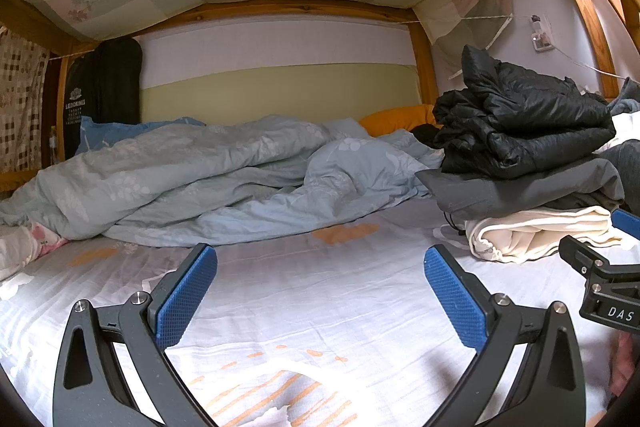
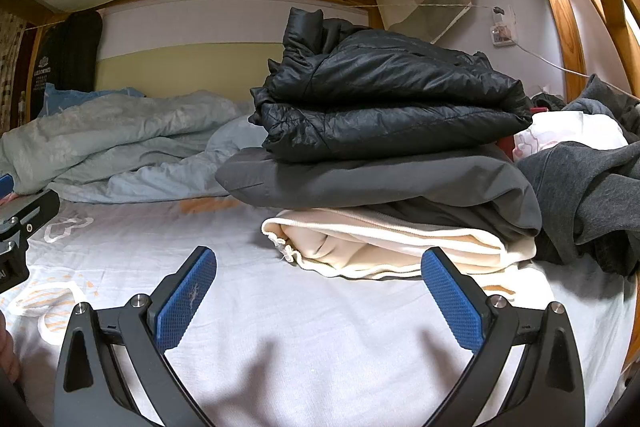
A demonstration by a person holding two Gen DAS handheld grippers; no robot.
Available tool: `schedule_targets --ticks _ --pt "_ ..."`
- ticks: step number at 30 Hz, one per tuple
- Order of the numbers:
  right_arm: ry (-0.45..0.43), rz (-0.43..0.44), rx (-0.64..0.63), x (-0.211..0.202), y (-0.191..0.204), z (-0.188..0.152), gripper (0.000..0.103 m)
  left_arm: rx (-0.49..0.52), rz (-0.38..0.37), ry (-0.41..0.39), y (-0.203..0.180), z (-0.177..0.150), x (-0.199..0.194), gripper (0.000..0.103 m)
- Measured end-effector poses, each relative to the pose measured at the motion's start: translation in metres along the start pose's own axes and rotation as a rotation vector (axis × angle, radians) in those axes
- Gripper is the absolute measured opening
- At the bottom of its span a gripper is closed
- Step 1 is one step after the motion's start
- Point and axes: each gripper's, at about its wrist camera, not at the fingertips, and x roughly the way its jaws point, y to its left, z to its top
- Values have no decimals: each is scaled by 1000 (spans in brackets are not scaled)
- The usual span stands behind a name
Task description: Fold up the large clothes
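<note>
A stack of folded clothes sits on the bed: a black puffer jacket on top, a grey garment under it, a cream garment at the bottom. The stack also shows at the right of the left wrist view. My right gripper is open and empty, just in front of the cream garment. My left gripper is open and empty over the bare white sheet, to the left of the stack. A dark grey garment lies crumpled right of the stack.
A crumpled pale blue duvet lies across the back of the bed. An orange pillow is behind it. Wooden bunk posts rise at the right. A dark bag hangs at the back left.
</note>
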Motion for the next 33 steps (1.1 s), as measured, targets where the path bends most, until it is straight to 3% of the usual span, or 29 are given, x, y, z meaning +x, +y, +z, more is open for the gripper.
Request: schedule_targets --ticks 33 --pt "13 -14 3 -3 3 -2 103 4 -2 -6 1 2 -2 103"
